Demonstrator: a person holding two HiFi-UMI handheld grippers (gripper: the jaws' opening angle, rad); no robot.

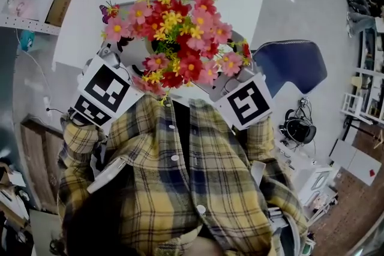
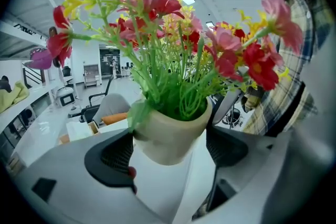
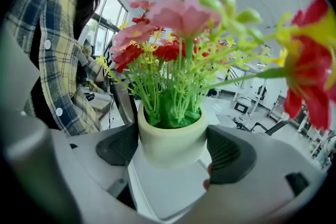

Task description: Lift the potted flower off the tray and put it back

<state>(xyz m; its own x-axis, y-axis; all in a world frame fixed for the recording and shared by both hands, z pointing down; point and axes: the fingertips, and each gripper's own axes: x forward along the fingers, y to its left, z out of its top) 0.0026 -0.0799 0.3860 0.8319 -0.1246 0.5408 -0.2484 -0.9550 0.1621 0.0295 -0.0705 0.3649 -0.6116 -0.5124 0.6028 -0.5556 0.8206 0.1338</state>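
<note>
Flowerpot (image 3: pixel 169 134) between left claw (image 2: pixel 170 150), right claw (image 3: pixel 174 149)

Head view looks steeply down over the person's plaid shirt (image 1: pixel 174 189). Both gripper views face inward along their jaws from opposite sides, close up. All three share the potted flower (image 1: pixel 177 33).
</note>
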